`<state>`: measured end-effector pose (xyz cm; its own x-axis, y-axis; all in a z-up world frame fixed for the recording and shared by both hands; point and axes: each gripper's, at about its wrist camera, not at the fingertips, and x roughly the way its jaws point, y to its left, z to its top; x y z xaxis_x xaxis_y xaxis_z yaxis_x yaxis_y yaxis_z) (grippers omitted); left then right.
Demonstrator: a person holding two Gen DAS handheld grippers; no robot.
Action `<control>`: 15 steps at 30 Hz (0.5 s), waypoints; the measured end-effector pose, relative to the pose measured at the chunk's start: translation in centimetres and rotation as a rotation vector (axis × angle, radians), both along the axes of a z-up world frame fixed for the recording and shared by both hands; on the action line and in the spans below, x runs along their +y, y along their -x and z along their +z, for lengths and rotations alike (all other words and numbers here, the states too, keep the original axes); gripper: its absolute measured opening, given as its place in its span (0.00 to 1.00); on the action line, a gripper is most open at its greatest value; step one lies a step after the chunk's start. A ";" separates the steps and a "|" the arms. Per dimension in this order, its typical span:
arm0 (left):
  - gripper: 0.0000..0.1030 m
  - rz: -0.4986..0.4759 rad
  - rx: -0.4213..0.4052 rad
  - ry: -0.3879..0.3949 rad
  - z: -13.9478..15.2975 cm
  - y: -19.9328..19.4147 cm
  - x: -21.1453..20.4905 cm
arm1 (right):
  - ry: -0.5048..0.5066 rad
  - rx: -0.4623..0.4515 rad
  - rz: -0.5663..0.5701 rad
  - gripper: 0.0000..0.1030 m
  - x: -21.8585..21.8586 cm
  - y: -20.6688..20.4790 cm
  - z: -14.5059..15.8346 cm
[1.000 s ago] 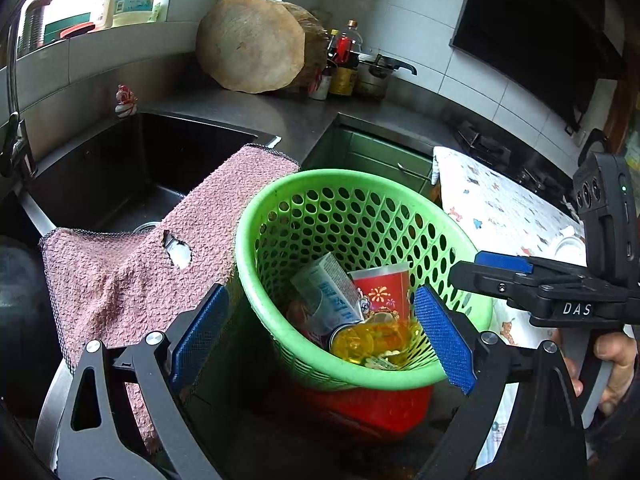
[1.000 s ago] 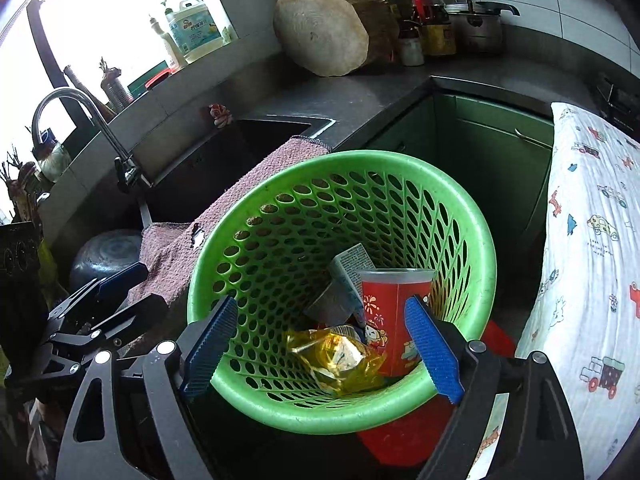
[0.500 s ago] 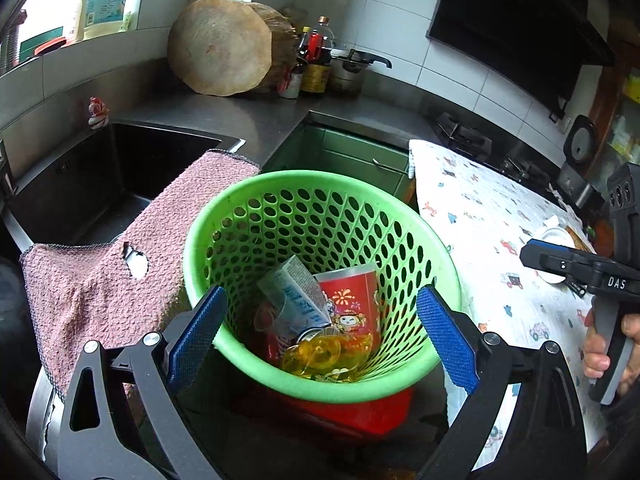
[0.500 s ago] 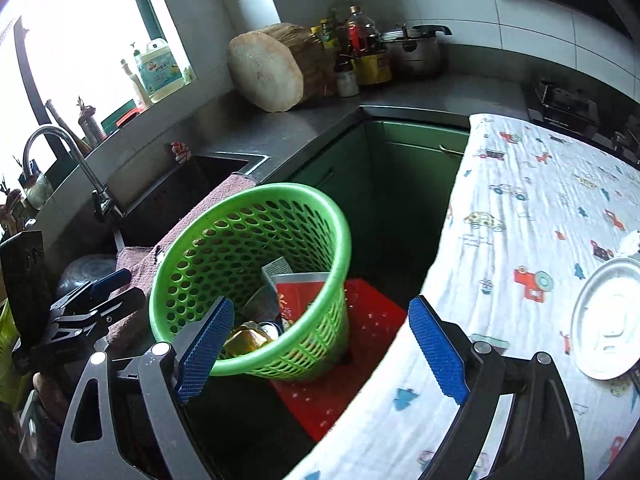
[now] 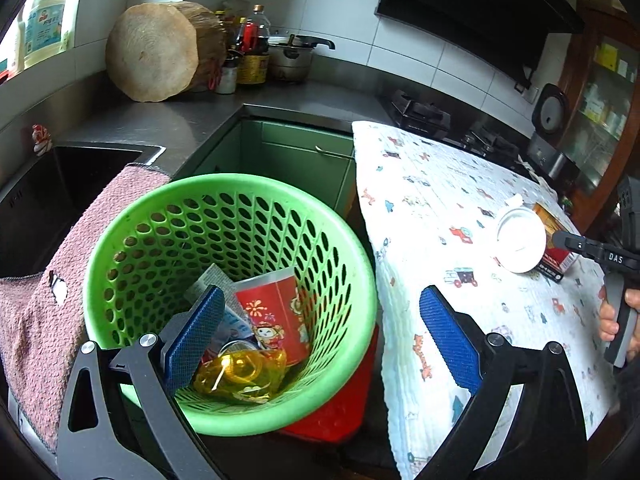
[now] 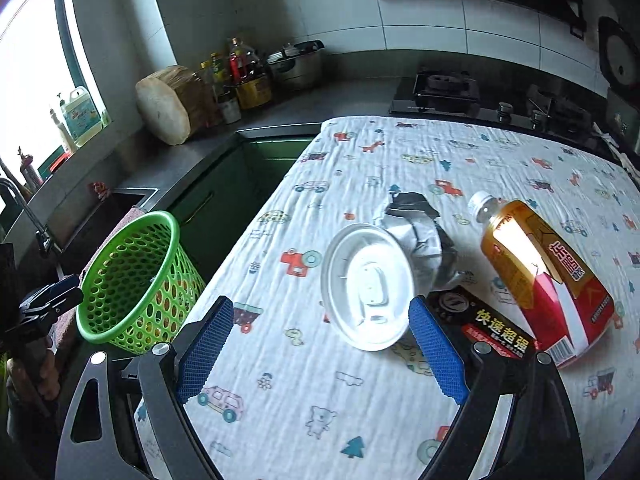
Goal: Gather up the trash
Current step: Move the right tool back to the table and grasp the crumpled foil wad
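A green perforated basket (image 5: 360, 280) holds a red paper cup (image 5: 276, 316), a yellow wrapper (image 5: 240, 376) and a grey carton. My left gripper (image 5: 320, 340) is open and empty over its near rim. My right gripper (image 6: 320, 348) is open and empty over the table, just in front of a white plastic lid (image 6: 368, 284). Behind the lid lie a crumpled silver wrapper (image 6: 420, 232), a black box (image 6: 488, 332) and an amber drink bottle (image 6: 540, 272) on its side. The basket also shows at the left of the right wrist view (image 6: 132, 280).
The table has a white cartoon-print cloth (image 6: 360, 168). A pink towel (image 5: 40, 300) hangs over the sink edge (image 5: 80, 152) beside the basket. A red stool (image 5: 340, 400) is under the basket. A wooden chopping block (image 5: 156, 52), bottles and a pot stand on the counter.
My right gripper has swung right from the basket to the table and now faces the white lid. My left gripper has turned slightly right, staying over the basket.
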<state>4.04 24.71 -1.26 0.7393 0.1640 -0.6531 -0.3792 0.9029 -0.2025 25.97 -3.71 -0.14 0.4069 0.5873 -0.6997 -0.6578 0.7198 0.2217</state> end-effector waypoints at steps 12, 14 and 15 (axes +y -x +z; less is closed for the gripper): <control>0.94 -0.091 0.033 -0.007 -0.1 -4.6 -3.6 | -0.131 0.162 -0.101 0.77 -0.4 -7.9 -0.9; 0.94 -0.111 0.035 -0.006 -0.1 -5.2 -4.2 | -0.131 0.189 -0.115 0.76 0.0 -9.1 -1.4; 0.94 -0.121 0.037 -0.008 -0.1 -5.5 -4.4 | -0.126 0.201 -0.124 0.75 0.2 -9.6 -1.7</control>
<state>9.58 20.26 -1.35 0.7293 0.0806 -0.6795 -0.2748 0.9439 -0.1829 35.60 -3.53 -1.88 0.3419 0.6288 -0.6983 -0.4999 0.7509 0.4315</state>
